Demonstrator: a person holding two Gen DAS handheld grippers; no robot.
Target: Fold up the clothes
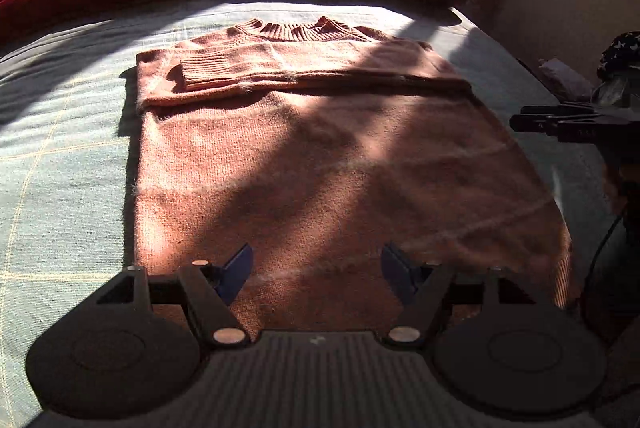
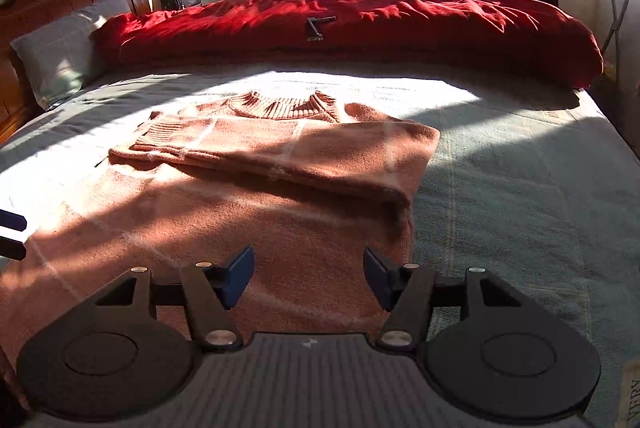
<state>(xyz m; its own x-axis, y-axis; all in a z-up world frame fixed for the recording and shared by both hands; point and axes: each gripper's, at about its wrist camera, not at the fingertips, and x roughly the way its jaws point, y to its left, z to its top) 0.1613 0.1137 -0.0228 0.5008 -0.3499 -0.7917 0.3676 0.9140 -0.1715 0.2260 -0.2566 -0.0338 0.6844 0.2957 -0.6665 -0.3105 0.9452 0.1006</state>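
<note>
Sunlight falls across the rust-orange sweater (image 1: 320, 156), spread flat on the pale green bedspread (image 1: 68, 148) with both sleeves folded over its chest. Seen from the left wrist, the left gripper (image 1: 316, 274) hovers above the hem, jaws spread wide and holding nothing.

From the right wrist, the right gripper (image 2: 310, 276) hangs over the sweater's lower right part, jaws likewise apart and empty. A red duvet (image 2: 340, 24) lies bunched beyond the collar.

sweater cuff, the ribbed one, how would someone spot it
Start at the long red duvet across the far side of the bed, then drop to the rust sweater on the pale sheet. The cuff ends the sleeve folded across its chest, straight-ribbed, below the curved collar.
</note>
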